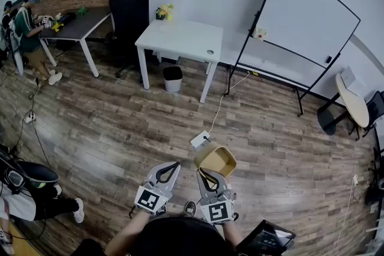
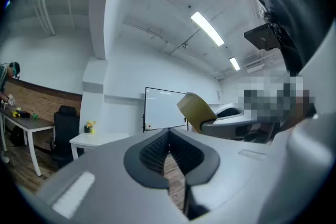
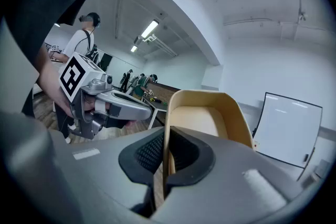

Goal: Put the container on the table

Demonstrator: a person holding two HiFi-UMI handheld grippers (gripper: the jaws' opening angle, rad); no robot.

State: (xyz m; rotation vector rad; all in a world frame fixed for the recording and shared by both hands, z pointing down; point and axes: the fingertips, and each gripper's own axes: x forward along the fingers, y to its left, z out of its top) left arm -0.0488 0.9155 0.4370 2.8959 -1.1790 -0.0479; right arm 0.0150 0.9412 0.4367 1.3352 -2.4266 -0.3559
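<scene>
My right claw [image 1: 206,173] pinches 1 wall of the tan container [image 1: 216,158], held over the floor near me and well apart from the far white table [image 1: 180,39]. Its mouth tilts upward and its long axis runs left-right. My left claw [image 1: 174,164] is clenched and empty.

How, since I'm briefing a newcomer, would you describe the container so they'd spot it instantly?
From the wooden floor in the head view, drop to the right gripper at the bottom. The container is the tan tub pinched by its wall there; the left gripper beside it holds nothing.
</scene>
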